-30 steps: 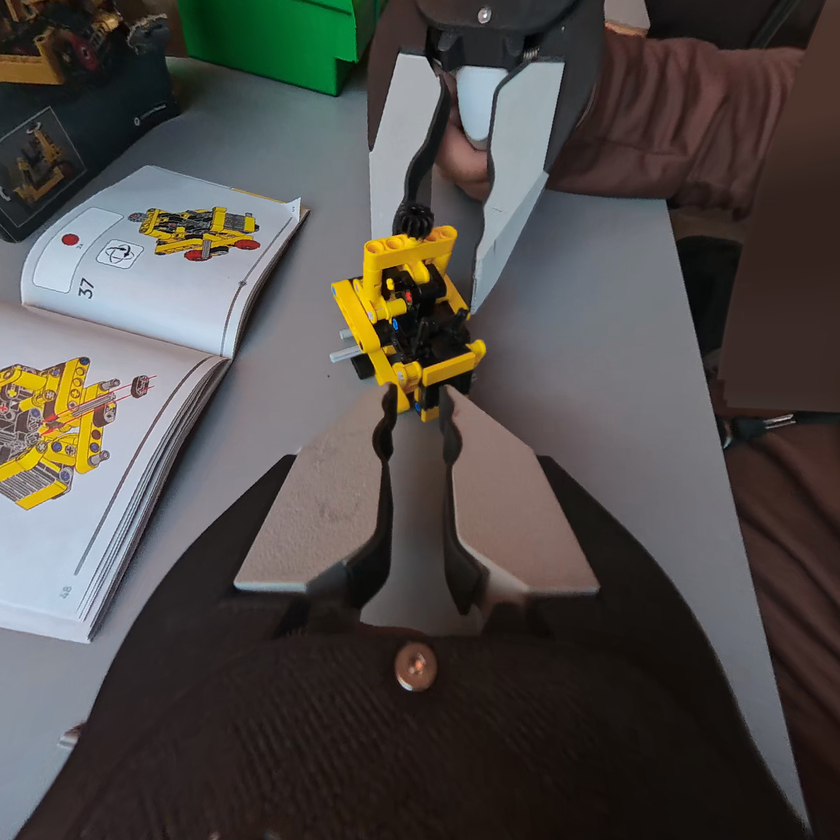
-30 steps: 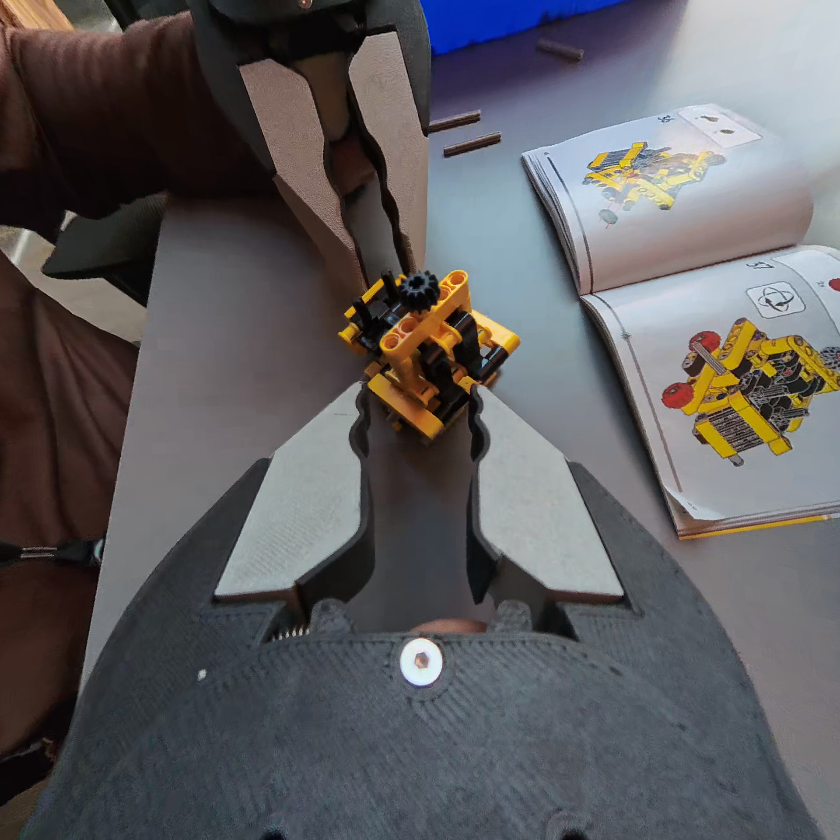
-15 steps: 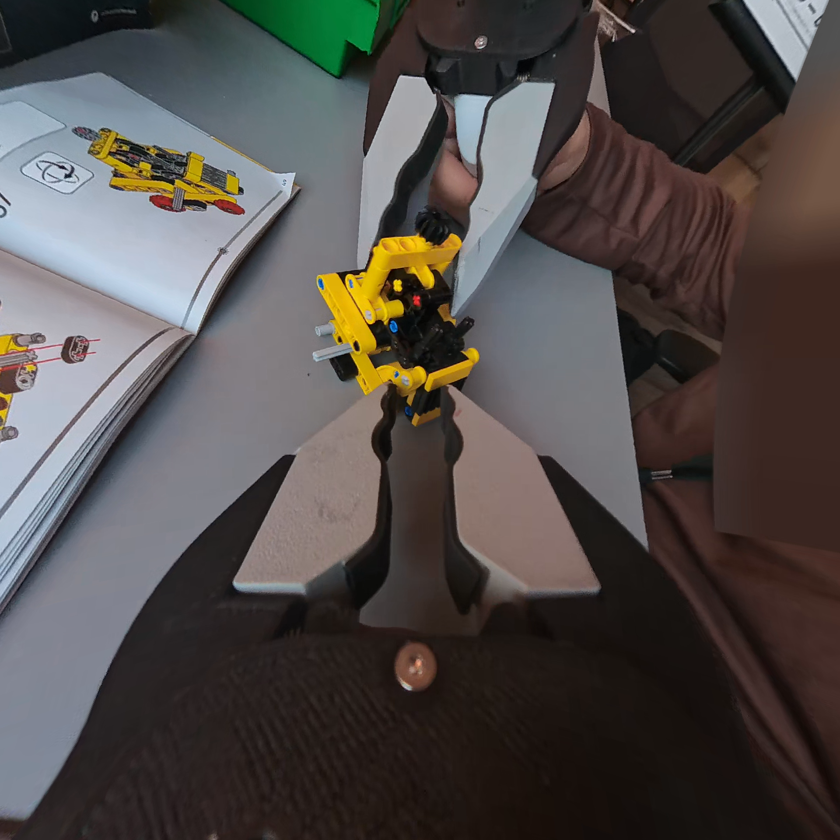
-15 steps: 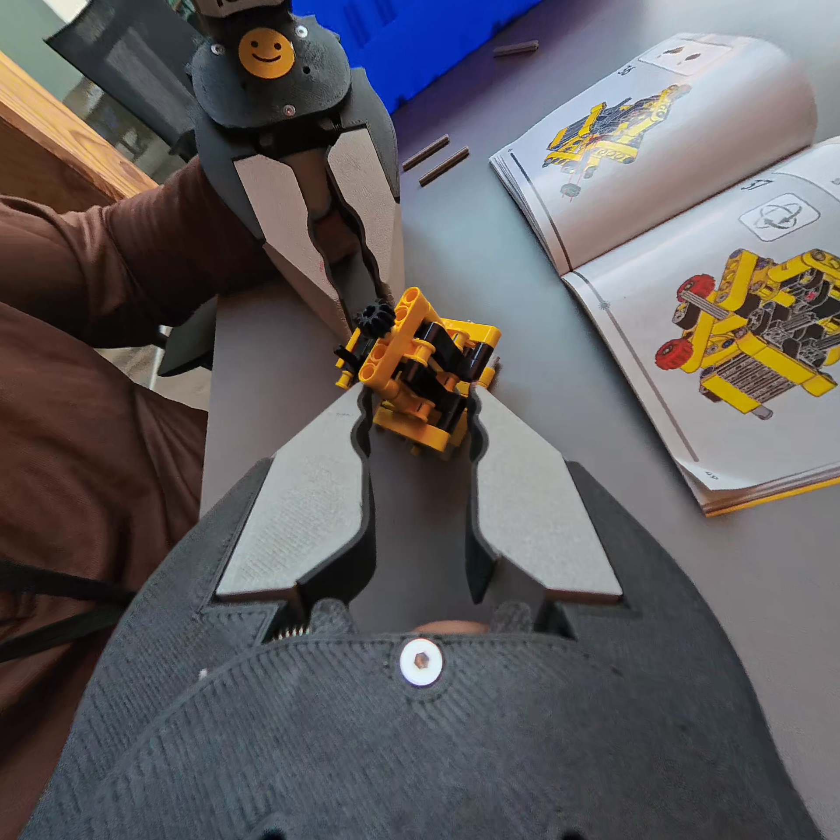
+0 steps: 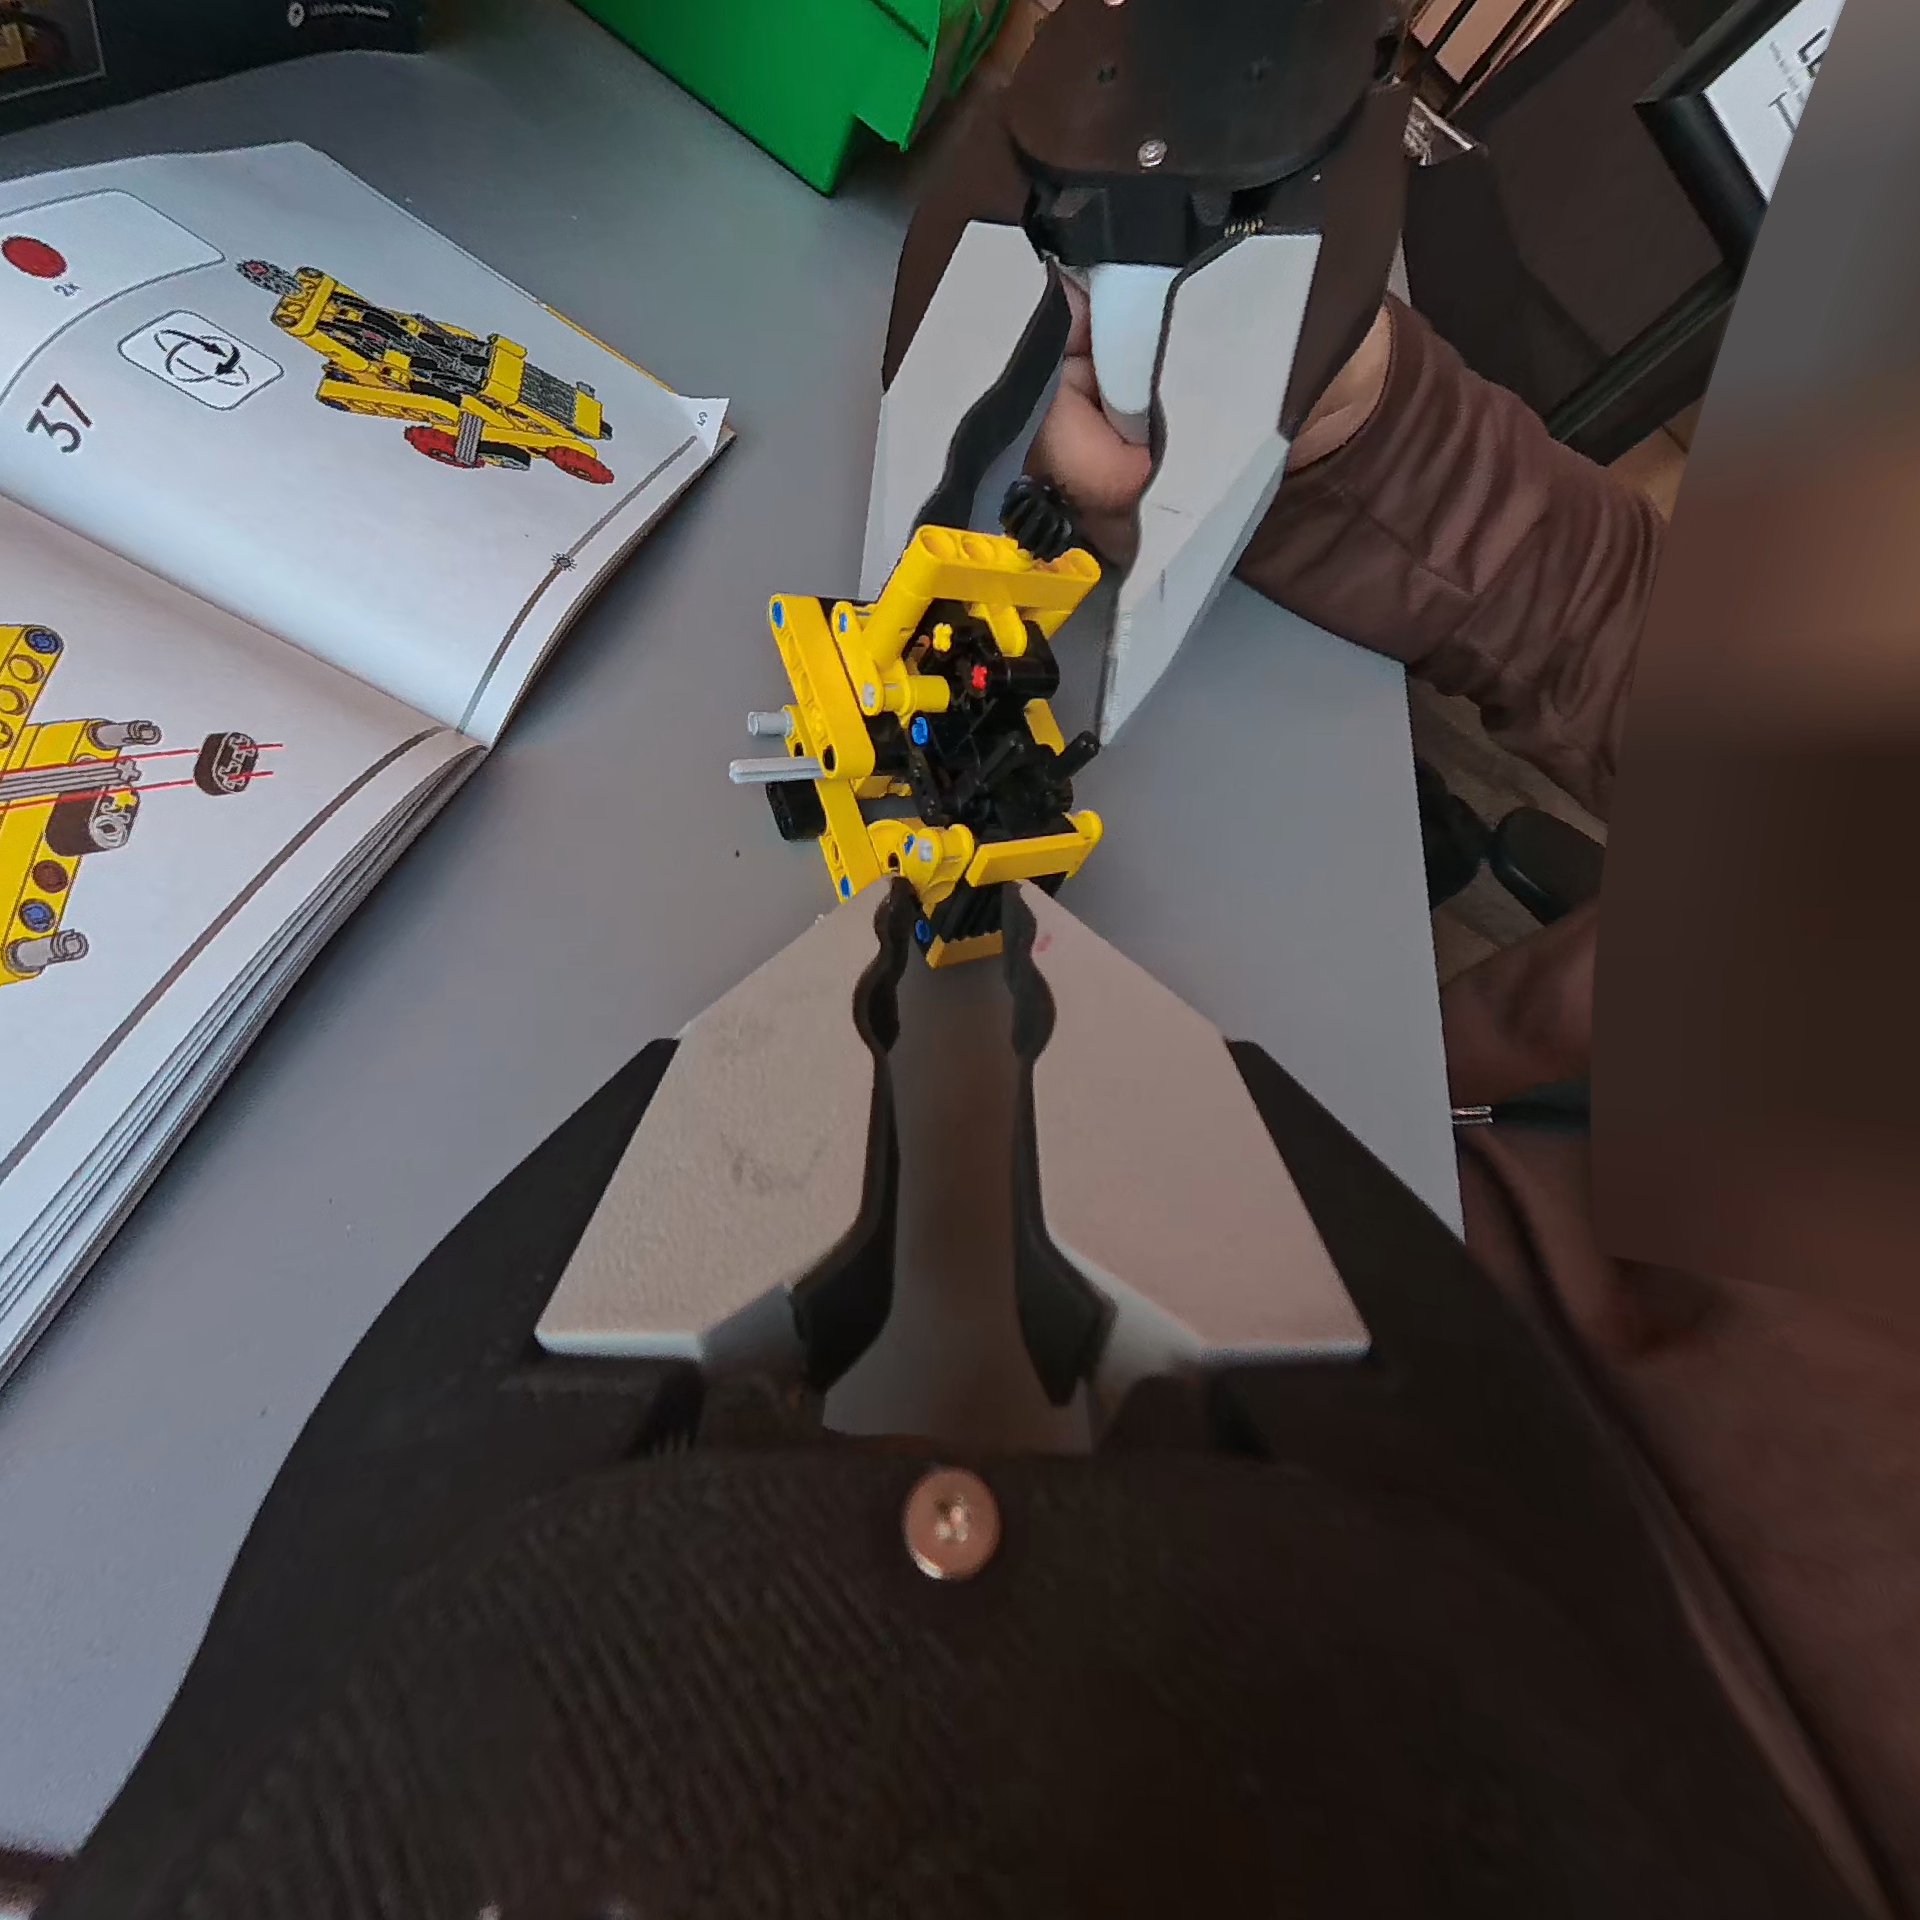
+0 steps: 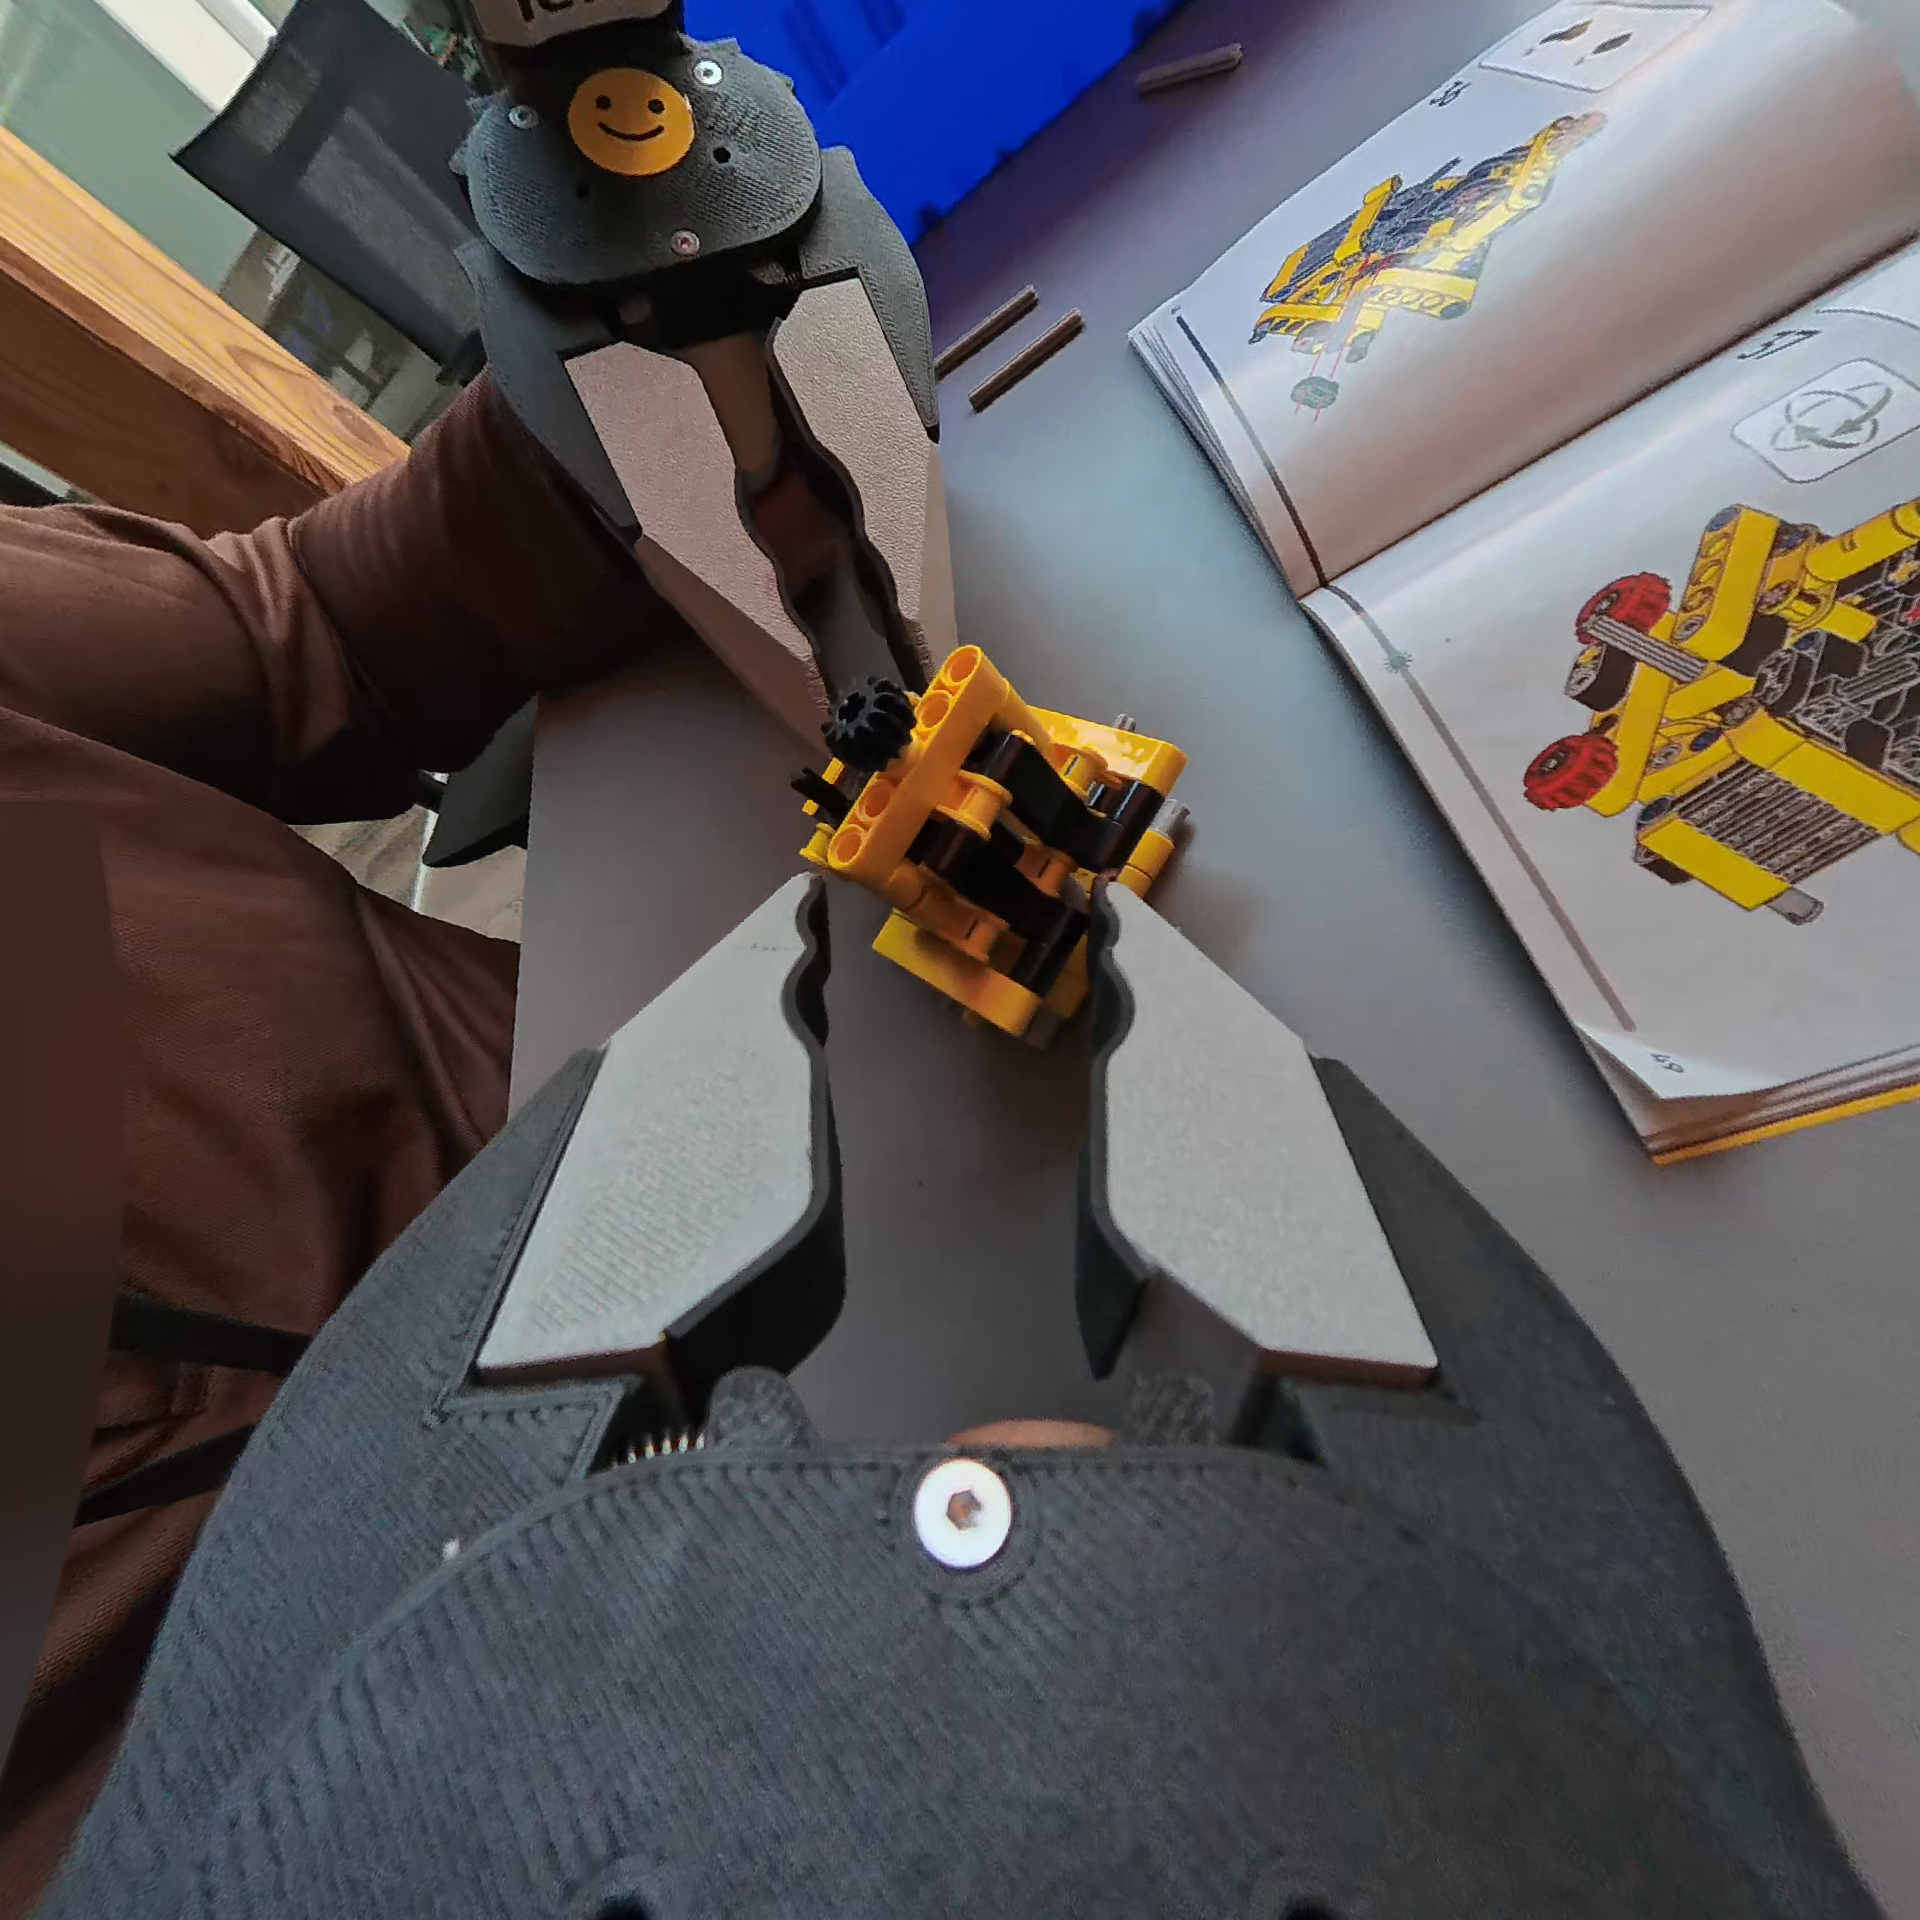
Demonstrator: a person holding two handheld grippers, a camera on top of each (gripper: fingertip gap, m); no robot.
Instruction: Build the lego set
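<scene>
The partly built yellow and black lego model [image 5: 935, 727] hangs between my two grippers just above the grey table [image 5: 582, 1039]. My left gripper [image 5: 951, 914] is shut on the model's narrow yellow and black end. My right gripper [image 6: 956, 904] is shut on the model's [image 6: 997, 831] other end, one finger on each side. A black gear [image 5: 1034, 509] sticks out of the yellow frame at the top; in the right wrist view the gear [image 6: 868, 717] sits by the left gripper's [image 6: 873, 665] tips. The right gripper [image 5: 1023, 623] shows at the top of the left wrist view.
An open instruction booklet [image 5: 312, 520] lies on the table beside the model; it also shows in the right wrist view [image 6: 1558, 520]. A green bin [image 5: 810, 73] and a blue bin [image 6: 935, 83] stand at the back. Two dark rods [image 6: 1008, 353] lie nearby. A brown sleeve [image 5: 1455, 582] and the table edge are close. My right fingertips sit around 4 cm from my left ones.
Both grippers have kept their hold while the model turned and tilted between them. The gear end has swung over toward the left gripper, and the booklet has shifted in both views.
</scene>
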